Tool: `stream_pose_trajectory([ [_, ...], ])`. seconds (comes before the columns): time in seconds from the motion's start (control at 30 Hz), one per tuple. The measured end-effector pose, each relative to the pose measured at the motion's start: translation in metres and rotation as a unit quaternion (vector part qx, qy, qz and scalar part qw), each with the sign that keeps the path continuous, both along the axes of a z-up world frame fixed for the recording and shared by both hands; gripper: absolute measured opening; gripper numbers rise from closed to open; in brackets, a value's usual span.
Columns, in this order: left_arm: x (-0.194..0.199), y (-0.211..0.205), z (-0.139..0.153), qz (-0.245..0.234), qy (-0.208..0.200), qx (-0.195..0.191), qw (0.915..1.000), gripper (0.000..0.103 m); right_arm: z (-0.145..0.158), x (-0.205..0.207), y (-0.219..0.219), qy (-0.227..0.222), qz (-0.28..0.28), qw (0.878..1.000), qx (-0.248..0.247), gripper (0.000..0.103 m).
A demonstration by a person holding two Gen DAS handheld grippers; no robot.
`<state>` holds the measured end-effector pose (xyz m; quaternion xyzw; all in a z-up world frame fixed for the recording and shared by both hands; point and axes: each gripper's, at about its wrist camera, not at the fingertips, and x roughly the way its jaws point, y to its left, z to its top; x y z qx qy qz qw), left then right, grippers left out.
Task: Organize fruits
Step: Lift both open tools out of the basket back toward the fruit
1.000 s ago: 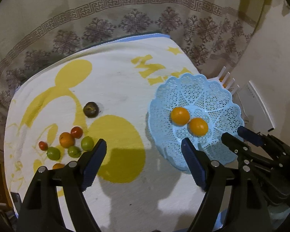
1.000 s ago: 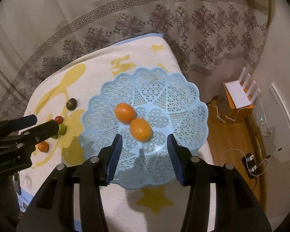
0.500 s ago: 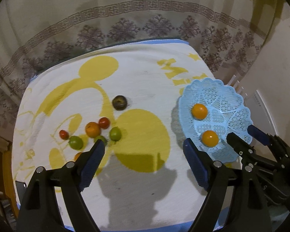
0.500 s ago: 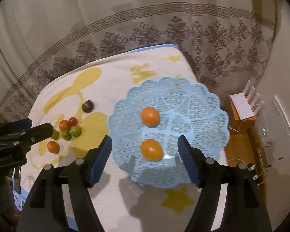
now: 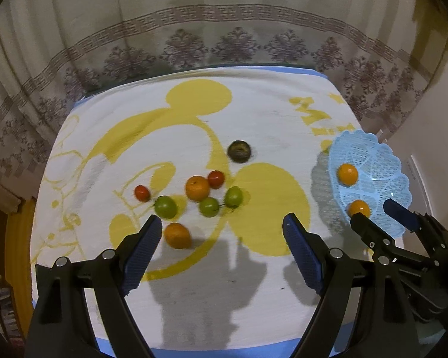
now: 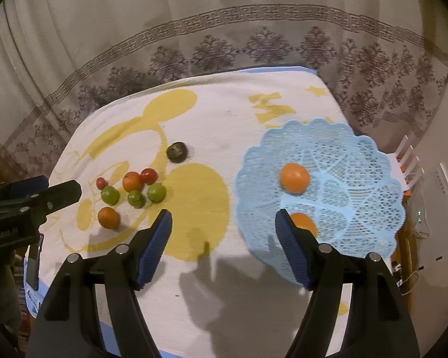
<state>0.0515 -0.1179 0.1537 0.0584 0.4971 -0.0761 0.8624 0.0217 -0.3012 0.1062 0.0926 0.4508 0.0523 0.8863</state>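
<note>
Inside blue basket (image 6: 358, 155): two oranges (image 6: 294, 177); left tongs (image 5: 221, 240), right tongs (image 6: 224, 235) wide, empty.

A white cloth (image 5: 254, 113) with yellow print covers the table. Loose fruits (image 5: 197, 188) cluster left of the blue basket (image 5: 382, 161); a dark fruit (image 5: 239, 151) lies nearer it.

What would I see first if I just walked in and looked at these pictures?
Probably the blue lacy basket on the right, with two oranges inside. Next, the little pile of red, green and orange fruits on the yellow-and-white cloth, with one dark fruit apart behind them.
</note>
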Motion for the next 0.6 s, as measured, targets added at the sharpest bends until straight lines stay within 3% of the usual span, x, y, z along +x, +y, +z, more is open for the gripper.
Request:
stream_pose_trajectory([
  [0.6, 0.013, 0.068, -0.017, 0.022, 0.017, 0.002, 0.9996, 0.083, -0.015, 0.017, 0.061, 0.023, 0.019, 1.000, -0.006, 0.073],
])
